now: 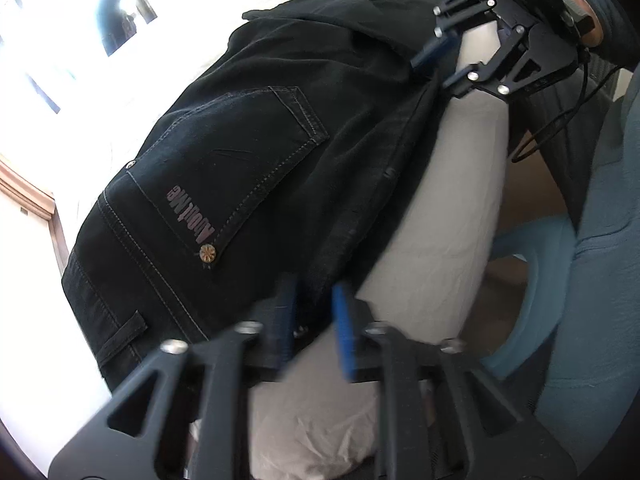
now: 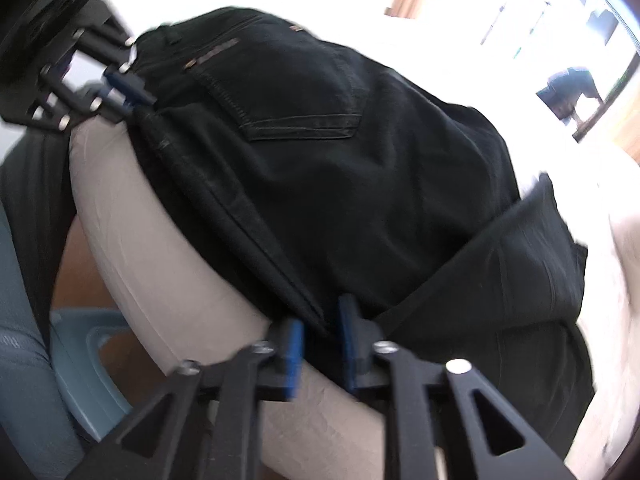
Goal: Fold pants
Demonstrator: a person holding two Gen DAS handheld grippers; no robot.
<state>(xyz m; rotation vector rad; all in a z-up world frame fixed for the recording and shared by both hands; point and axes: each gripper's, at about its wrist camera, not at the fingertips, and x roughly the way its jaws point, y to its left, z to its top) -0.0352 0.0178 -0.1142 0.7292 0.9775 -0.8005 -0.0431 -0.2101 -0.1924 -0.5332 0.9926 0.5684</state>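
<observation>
Black jeans [image 1: 256, 160] lie folded on a light bed [image 1: 440, 208], back pocket with a brown logo facing up. My left gripper [image 1: 314, 308] is shut on the near side seam of the jeans by the waistband end. My right gripper [image 2: 320, 332] is shut on the same folded edge further along. In the left wrist view the right gripper [image 1: 444, 70] pinches the seam at the upper right. In the right wrist view the jeans [image 2: 340, 160] fill the middle and the left gripper [image 2: 128, 94] grips them at the upper left.
The bed's rounded edge [image 2: 160, 272] runs below the jeans. A blue plastic stool [image 1: 532, 292] stands beside the bed. The person's grey-blue clothing [image 1: 600, 240] is at the right. A bright window [image 2: 560, 8] and wooden trim are behind.
</observation>
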